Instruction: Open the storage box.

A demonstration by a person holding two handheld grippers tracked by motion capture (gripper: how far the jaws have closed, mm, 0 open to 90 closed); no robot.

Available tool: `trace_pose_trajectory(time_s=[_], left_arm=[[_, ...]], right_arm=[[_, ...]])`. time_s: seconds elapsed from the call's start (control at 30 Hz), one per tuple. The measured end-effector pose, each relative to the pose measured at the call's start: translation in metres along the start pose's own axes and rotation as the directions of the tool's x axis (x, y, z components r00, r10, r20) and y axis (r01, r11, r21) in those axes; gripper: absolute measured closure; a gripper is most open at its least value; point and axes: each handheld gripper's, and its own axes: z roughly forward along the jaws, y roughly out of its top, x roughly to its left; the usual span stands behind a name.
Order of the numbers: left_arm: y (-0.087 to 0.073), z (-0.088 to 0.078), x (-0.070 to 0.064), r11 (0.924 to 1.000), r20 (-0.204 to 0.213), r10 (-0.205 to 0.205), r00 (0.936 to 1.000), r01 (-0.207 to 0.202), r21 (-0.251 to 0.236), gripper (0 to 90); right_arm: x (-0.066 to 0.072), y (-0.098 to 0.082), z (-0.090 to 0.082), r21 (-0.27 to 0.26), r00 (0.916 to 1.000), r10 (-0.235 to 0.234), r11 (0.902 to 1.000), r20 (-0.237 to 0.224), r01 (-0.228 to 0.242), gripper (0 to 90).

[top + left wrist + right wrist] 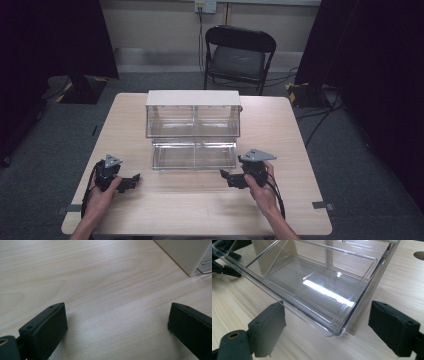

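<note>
A clear plastic two-tier bin unit (192,127) with a white top (192,97) stands mid-table, and both tiers look empty. Its lower bin (194,155) juts toward me. My left gripper (134,180) rests near the table's front left, held by a hand, and points right. It is open over bare wood (117,310), with the unit's white side (185,255) ahead to the right. My right gripper (223,176) sits just in front of the lower bin's right end. It is open, and the bin's clear front corner (337,332) lies between its jaws (326,307).
The wooden table (200,210) has bare surface in front of the unit and on both sides. A black folding chair (239,55) stands behind the table. Black curtains hang left and right. Cables run on the floor at right. A round hole (419,255) shows in the tabletop.
</note>
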Motion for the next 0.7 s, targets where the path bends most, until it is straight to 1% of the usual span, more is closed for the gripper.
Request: trace_pose_trajectory(time_s=[0.13, 0.23, 0.37, 0.7], left_arm=[[0.0, 0.0001, -0.0001, 1.0, -0.002, -0.001, 1.0, 0.001, -0.001, 1.9], [-0.0001, 0.0001, -0.0001, 1.0, -0.002, -0.001, 1.0, 0.001, -0.002, 1.9], [0.0, -0.0001, 0.0, 1.0, 0.0, 0.0, 1.0, 0.0, 0.001, 1.9], [0.0, 0.0001, 0.0, 1.0, 0.0, 0.0, 1.0, 0.0, 0.0, 1.9]], right_arm=[[0.0002, 0.0007, -0.0014, -0.006, 1.0, 0.002, 1.0, -0.003, -0.002, 13.6], [0.0012, 0.0016, -0.0023, -0.016, 0.9999, 0.007, 0.9999, 0.012, -0.007, 13.8], [0.0001, 0.0024, -0.0031, -0.022, 0.9998, 0.015, 0.9996, 0.015, -0.015, 13.8], [-0.0011, 0.0033, -0.0026, -0.022, 0.9997, 0.023, 0.9995, 0.003, -0.023, 13.6]])
